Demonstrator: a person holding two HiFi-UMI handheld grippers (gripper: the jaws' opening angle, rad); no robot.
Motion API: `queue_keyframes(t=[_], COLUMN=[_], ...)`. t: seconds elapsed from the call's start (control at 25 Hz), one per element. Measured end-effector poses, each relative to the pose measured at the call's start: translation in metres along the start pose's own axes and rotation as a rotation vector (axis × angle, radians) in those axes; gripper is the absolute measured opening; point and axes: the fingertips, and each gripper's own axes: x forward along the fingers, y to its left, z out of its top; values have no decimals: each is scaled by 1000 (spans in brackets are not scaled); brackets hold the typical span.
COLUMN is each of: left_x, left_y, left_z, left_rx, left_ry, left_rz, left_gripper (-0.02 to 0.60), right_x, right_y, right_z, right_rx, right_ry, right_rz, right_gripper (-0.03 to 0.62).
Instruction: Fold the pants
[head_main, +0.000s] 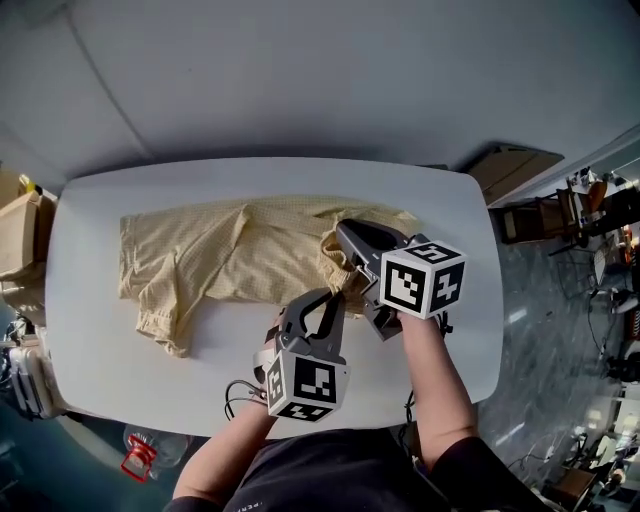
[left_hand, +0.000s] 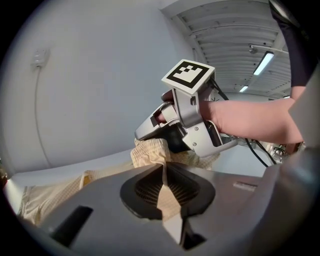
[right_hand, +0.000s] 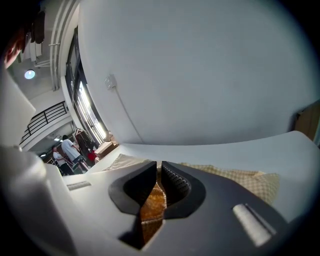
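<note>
Beige pants (head_main: 230, 250) lie lengthwise across the white table (head_main: 440, 330), flat at the left and bunched up at the right end. My right gripper (head_main: 343, 240) is shut on that bunched end; in the right gripper view the cloth (right_hand: 152, 200) is pinched between the jaws. My left gripper (head_main: 335, 294) sits just nearer me and is shut on the same end, with a strip of fabric (left_hand: 162, 175) clamped between its pads. In the left gripper view the right gripper (left_hand: 150, 131) is close ahead, above a fold of cloth (left_hand: 150, 150).
Cardboard boxes (head_main: 20, 230) stand off the table's left edge and a flat cardboard piece (head_main: 515, 165) off its far right corner. Chairs and clutter (head_main: 565, 215) fill the floor at right. A red object (head_main: 138, 460) lies on the floor near left.
</note>
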Motion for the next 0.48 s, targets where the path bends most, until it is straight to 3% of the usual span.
queue_keyframes(t=[0.28,0.48], left_x=[-7,-16], left_y=[22,28], left_z=[-42,-48], left_rx=[-28,-43], left_ry=[109,111], left_rz=[24,58], left_gripper=[36,45], right_x=[42,42], right_y=[17,26], right_z=[-29,-23], right_rx=[-3,-4], right_ry=[92,60], right_rz=[17,52], right_gripper=[65,116])
